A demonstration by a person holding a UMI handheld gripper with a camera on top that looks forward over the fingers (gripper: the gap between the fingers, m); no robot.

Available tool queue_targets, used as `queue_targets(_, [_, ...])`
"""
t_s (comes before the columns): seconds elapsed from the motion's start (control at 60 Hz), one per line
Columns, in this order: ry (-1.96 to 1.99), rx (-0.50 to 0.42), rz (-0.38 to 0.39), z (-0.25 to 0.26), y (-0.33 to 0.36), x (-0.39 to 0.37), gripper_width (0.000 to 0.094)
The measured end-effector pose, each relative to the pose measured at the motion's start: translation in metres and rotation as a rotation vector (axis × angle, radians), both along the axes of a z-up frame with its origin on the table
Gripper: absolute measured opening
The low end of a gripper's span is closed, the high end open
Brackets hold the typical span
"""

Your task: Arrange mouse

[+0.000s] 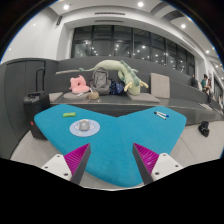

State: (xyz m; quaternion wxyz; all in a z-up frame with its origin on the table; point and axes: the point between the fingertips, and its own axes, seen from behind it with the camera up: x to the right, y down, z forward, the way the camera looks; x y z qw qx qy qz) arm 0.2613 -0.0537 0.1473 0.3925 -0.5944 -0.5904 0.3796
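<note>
A small grey-white mouse (85,127) lies on the teal table (120,140), ahead of my left finger and a little beyond it. My gripper (111,152) is held low over the table's near part, open, with its magenta pads (75,160) wide apart and only bare tabletop between them. A small yellow-green item (69,114) lies farther back to the left of the mouse. A small blue and white item (160,115) lies at the table's far right.
Behind the table runs a grey sofa (60,75) with a pink plush toy (79,84), a long green plush toy (116,70), bags (117,87) and a cardboard box (160,85). A black bin (36,104) stands at the table's left.
</note>
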Motion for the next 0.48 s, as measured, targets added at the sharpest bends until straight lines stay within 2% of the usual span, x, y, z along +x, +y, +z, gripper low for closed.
queue_targets(0.2, [0.025, 0.01, -0.012, 0.006, 0.015, 0.023, 0.0856])
queue_targets(0.483, [0.028, 0.015, 0.013, 0.005, 0.012, 0.036, 0.0854])
